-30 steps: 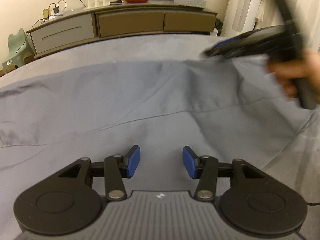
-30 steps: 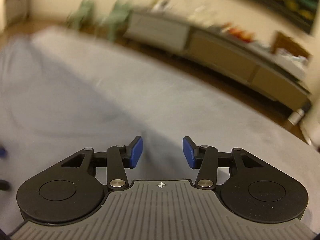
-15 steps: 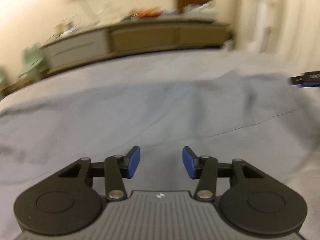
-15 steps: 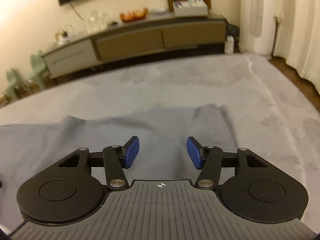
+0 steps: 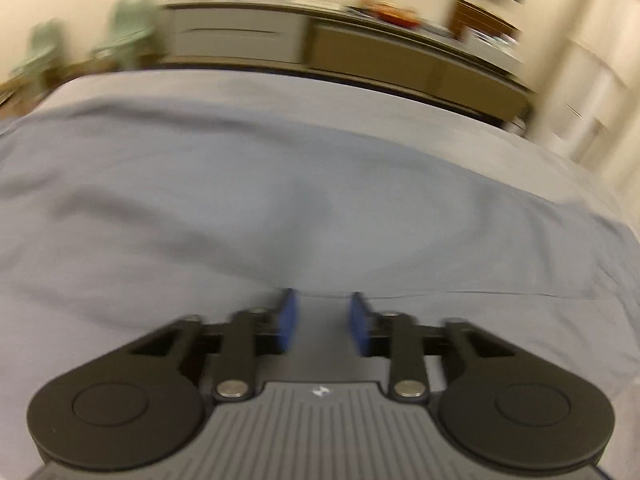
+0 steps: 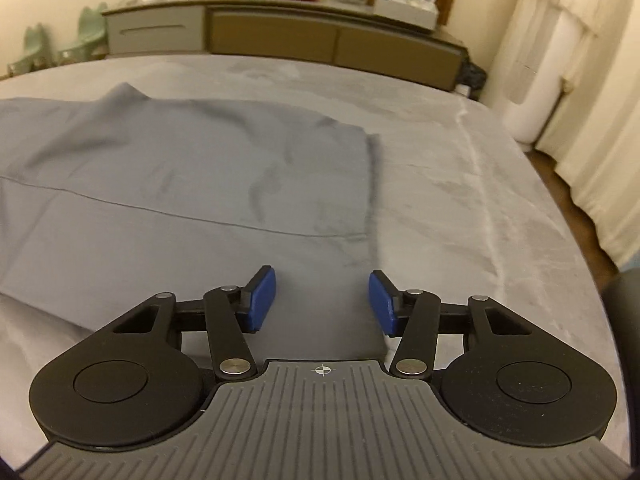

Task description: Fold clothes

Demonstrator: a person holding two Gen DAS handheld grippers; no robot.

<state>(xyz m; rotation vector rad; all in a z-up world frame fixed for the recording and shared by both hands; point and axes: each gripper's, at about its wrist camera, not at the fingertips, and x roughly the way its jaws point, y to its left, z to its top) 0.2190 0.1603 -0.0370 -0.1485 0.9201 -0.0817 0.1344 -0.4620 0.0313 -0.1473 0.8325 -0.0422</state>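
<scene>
A grey-blue garment (image 6: 168, 184) is spread flat on the bed (image 6: 460, 184), its short edge lying nearest the sideboard (image 6: 280, 36) side of the room. Since a second ago both views have been swung across the cloth: the right hand-held gripper (image 6: 322, 304), earlier seen over bare bedding, is now placed over the garment's near corner, while the left hand-held gripper (image 5: 322, 326) has been carried along the near hem. The jaws of both are closing — the left ones more narrowly — yet no cloth is seen between the pads of either, so nothing is gripped yet. This is judged to be the set-up for lifting the near edge towards the sideboard. The left view is smeared by motion, and the garment's far left end is cut off — its kind cannot be told.
</scene>
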